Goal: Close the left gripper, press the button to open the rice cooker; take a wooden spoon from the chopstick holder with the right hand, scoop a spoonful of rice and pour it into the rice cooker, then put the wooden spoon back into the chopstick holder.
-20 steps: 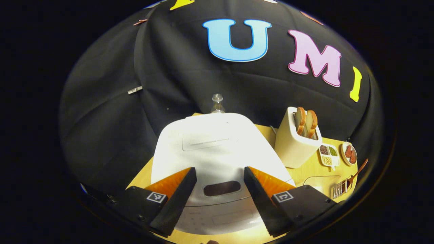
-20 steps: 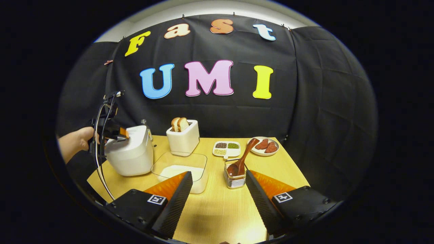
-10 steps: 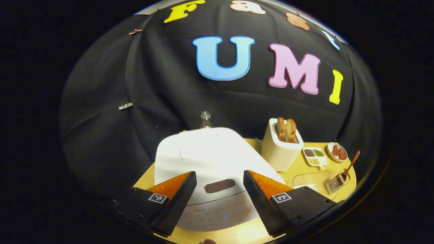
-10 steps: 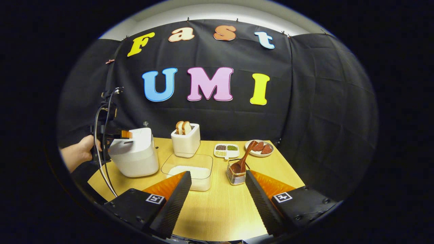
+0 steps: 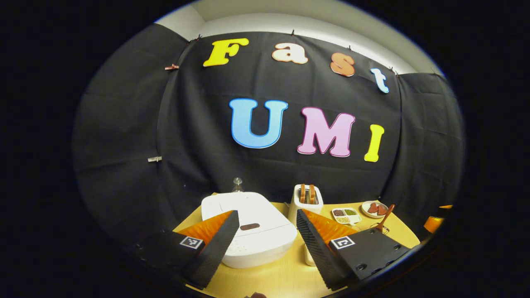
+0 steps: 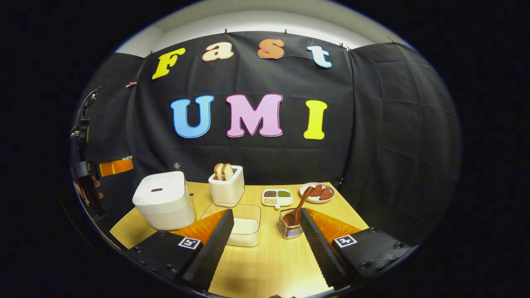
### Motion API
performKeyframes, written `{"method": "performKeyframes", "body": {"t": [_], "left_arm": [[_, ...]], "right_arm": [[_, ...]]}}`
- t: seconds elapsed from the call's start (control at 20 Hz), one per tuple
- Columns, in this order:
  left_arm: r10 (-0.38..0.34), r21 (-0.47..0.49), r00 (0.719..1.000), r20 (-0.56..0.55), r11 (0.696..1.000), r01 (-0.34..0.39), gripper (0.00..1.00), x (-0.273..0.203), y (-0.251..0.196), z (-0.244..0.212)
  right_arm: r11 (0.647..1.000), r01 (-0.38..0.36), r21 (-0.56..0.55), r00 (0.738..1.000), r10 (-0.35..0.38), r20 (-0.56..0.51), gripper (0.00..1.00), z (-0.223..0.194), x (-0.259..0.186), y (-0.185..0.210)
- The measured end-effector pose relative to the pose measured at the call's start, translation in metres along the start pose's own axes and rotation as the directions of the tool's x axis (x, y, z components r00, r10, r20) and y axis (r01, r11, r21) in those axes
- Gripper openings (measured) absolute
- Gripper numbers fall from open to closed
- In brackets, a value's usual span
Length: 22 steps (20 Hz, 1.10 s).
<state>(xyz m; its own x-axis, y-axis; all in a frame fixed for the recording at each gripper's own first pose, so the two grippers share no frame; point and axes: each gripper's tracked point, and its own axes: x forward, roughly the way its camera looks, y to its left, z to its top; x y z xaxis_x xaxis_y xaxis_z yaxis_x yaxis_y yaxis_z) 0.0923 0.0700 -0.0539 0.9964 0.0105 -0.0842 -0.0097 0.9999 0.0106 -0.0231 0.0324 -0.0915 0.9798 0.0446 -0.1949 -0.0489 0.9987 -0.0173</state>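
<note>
The white rice cooker (image 5: 248, 234) (image 6: 163, 203) stands with its lid down, a dark oval button (image 5: 249, 226) on top near the front. My left gripper (image 5: 267, 242) is open, held back from and above the cooker, touching nothing. It also appears at the far left of the right gripper view (image 6: 112, 167), held by a hand (image 6: 85, 192). A wooden spoon (image 6: 298, 205) (image 5: 385, 213) leans in the metal chopstick holder (image 6: 290, 228). A clear box of rice (image 6: 245, 227) lies between the cooker and the holder. My right gripper (image 6: 265, 242) is open over the table's front, short of the holder.
A white toaster (image 6: 226, 187) with two bread slices stands behind the rice box. A divided dish of grains (image 6: 276, 197) and a plate of red pieces (image 6: 316, 192) sit at the back right. A small glass bottle (image 5: 237, 184) stands behind the cooker.
My left gripper has drawn back and risen away from the cooker's lid, staying open. The right gripper has also backed off a little. The lid stays down.
</note>
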Motion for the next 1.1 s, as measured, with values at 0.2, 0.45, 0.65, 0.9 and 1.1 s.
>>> {"method": "performKeyframes", "body": {"t": [0.2, 0.45, 0.65, 0.9, 1.1], "left_arm": [[-0.019, 0.026, 1.000, 0.006, 0.999, 0.019, 0.95, -0.037, -0.013, 0.012], [-0.042, 0.037, 0.999, 0.008, 0.998, 0.042, 0.95, -0.065, -0.034, 0.018], [-0.037, 0.032, 0.999, 0.013, 0.999, 0.037, 0.95, -0.071, -0.050, 0.018], [-0.017, -0.014, 0.999, 0.028, 1.000, 0.017, 0.95, -0.070, -0.069, 0.021], [0.023, -0.064, 1.000, 0.009, 0.998, -0.022, 0.95, -0.067, -0.081, 0.019]], "right_arm": [[1.000, 0.019, -0.003, 0.999, -0.019, 0.041, 1.00, 0.015, -0.004, -0.015], [0.998, 0.053, 0.029, 0.994, -0.055, 0.092, 1.00, 0.035, -0.009, -0.036], [0.998, 0.034, 0.045, 0.993, -0.039, 0.115, 1.00, 0.051, -0.001, -0.048], [0.997, -0.004, 0.079, 0.986, -0.009, 0.165, 1.00, 0.070, 0.012, -0.067], [0.995, -0.015, 0.096, 0.985, -0.002, 0.171, 0.98, 0.083, 0.028, -0.086]]}}
